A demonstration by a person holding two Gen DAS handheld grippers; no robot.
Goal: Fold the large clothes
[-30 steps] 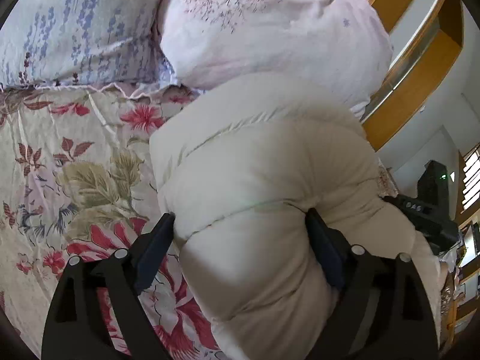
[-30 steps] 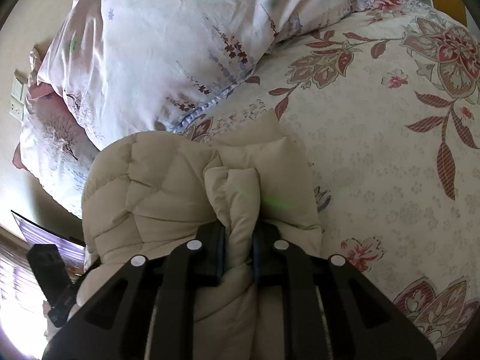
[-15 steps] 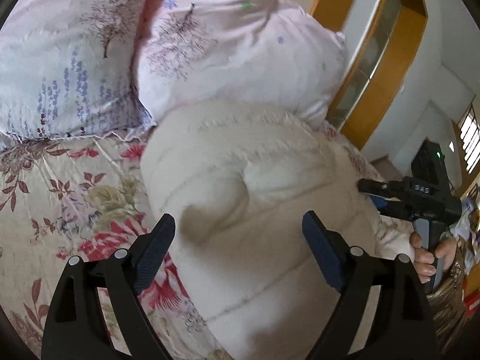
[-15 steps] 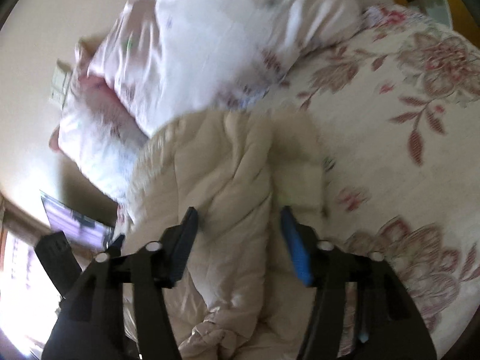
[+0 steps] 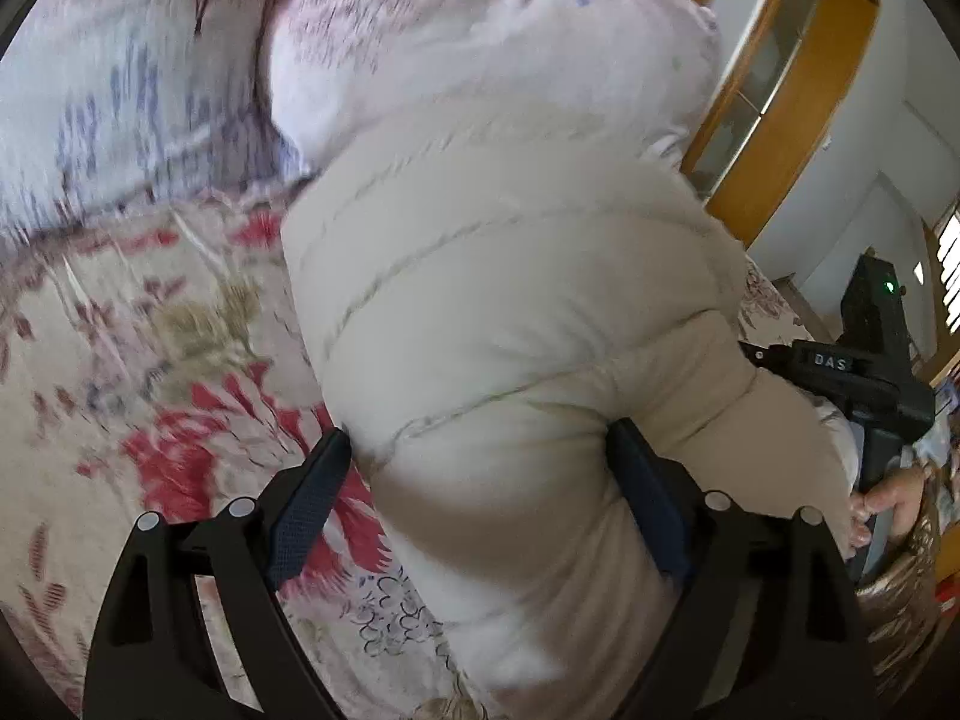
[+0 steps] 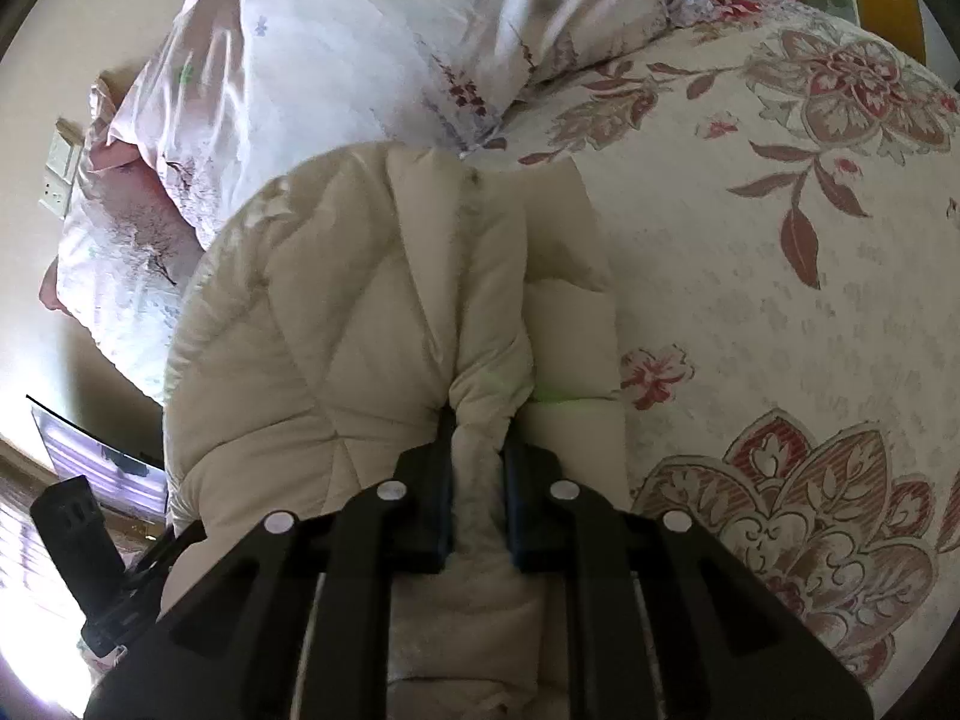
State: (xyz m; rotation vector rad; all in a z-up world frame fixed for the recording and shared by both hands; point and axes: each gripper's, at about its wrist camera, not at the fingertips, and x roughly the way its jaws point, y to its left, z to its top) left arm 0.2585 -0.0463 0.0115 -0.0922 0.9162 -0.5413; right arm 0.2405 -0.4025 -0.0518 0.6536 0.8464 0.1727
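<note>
The right gripper (image 6: 477, 468) pinched a fold of the cream puffer jacket (image 6: 336, 324), while the left gripper (image 5: 480, 486) stood wide, straddling its bulk. The jacket sat bundled mid-bed (image 6: 750, 300), pillows (image 6: 372, 42) at twelve o'clock; folding looked nearly done, with squaring up left.

Open floral-printed bedspread (image 6: 750, 276) is seen to the right of the right gripper (image 6: 477, 420), where passage is unobstructed. Ahead, the way is blocked by pale pink printed pillows (image 6: 360, 60) piled behind the bulky cream quilted down jacket (image 5: 510, 300). Bare bedspread is also left beside the left gripper (image 5: 480, 468), on its left.
</note>
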